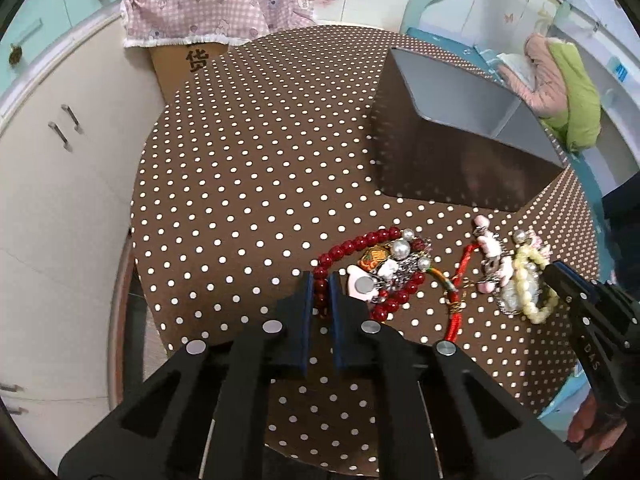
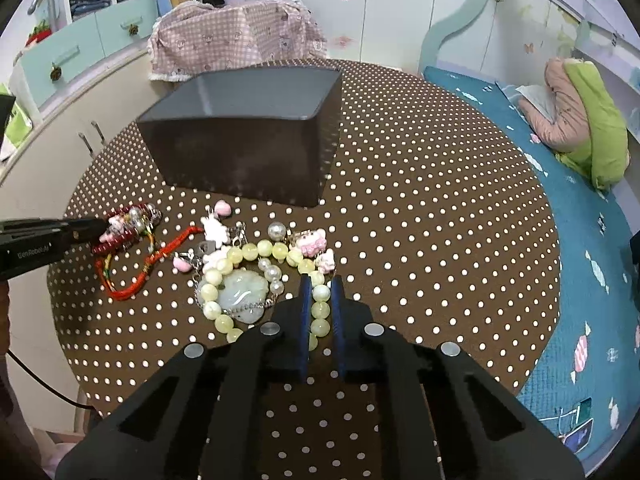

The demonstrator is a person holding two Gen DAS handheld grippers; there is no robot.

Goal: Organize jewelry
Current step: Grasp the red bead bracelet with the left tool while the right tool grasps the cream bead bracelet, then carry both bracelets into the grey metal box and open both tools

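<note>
On a polka-dot table (image 2: 420, 200), a red bead bracelet (image 1: 360, 246) is pinched by the left gripper (image 1: 321, 294) and a pale green bead bracelet (image 2: 256, 249) by the right gripper (image 2: 321, 300), with a red cord (image 2: 132, 276) between them and a dark box (image 2: 248, 136) beyond.

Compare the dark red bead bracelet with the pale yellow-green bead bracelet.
The dark red bead bracelet has deep red beads, between the left hand-held gripper fingers. The pale yellow-green bead bracelet has light translucent beads, between the right hand-held gripper fingers. Both lie on the polka-dot tablecloth.
</note>
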